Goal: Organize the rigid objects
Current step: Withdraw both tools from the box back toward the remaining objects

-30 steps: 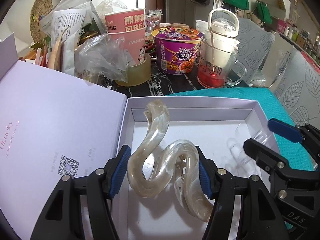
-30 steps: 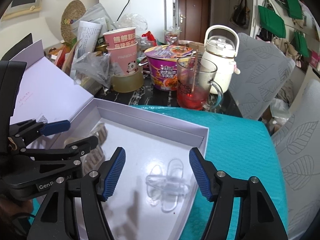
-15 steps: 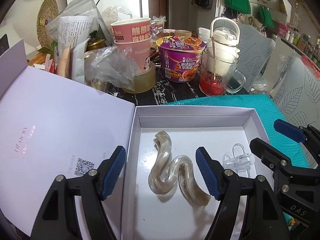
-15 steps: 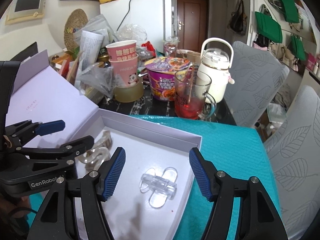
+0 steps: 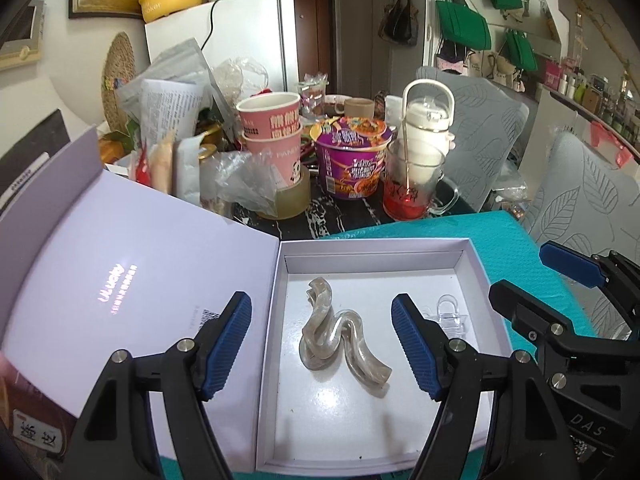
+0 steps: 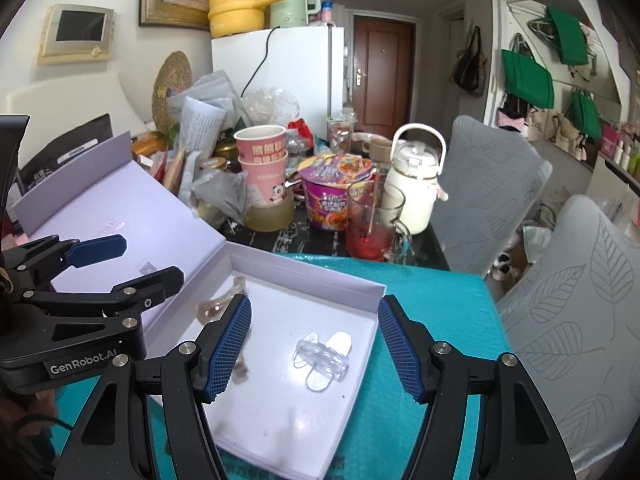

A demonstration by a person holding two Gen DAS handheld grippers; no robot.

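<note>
Cluttered table behind: stacked pink paper cups, purple instant noodle bowl, glass mug with red liquid, white kettle. Teal mat carries open white gift box, lid folded out to left. Wavy pearly hair clip lies on box floor; clear plastic clip near it, apart. Left hand-held gripper above box, jaws apart, empty. Right hand-held gripper likewise spread wide, holding nothing.
</note>
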